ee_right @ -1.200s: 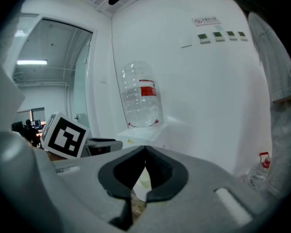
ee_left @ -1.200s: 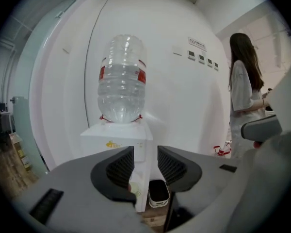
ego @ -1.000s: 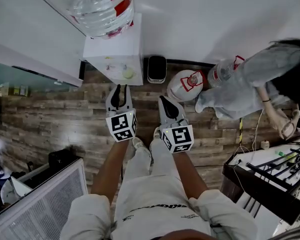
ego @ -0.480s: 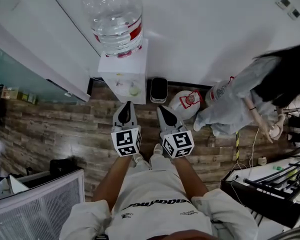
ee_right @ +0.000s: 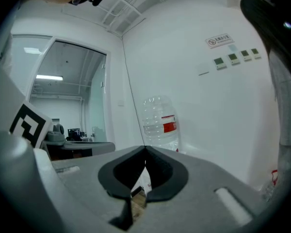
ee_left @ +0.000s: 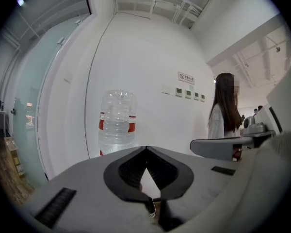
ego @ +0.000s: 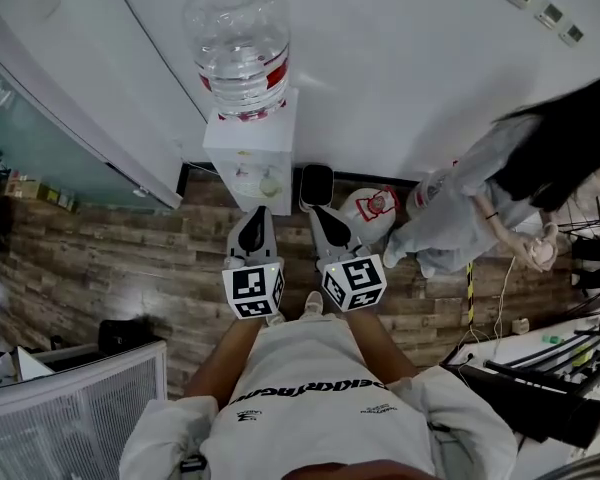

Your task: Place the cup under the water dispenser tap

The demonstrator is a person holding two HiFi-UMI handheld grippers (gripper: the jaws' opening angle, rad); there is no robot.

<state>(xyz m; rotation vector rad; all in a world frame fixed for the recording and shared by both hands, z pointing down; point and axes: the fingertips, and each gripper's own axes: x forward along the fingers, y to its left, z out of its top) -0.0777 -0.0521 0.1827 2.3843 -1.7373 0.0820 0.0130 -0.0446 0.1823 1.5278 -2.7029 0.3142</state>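
The left gripper point(ego: 258, 216) and right gripper point(ego: 318, 214) sit side by side, jaws closed on nothing, facing the water dispenser point(ego: 246, 153) and its bottle point(ego: 240, 43).

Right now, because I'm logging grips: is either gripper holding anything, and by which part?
Nothing is held: the left gripper and the right gripper are both shut, jaws empty.

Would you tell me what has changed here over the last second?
The left gripper closed its jaws on nothing. It and the right gripper, both now shut and empty, rose in front of the dispenser as the wearer straightened up. The bystander shifted to the right. The cup stays where it was at the dispenser.
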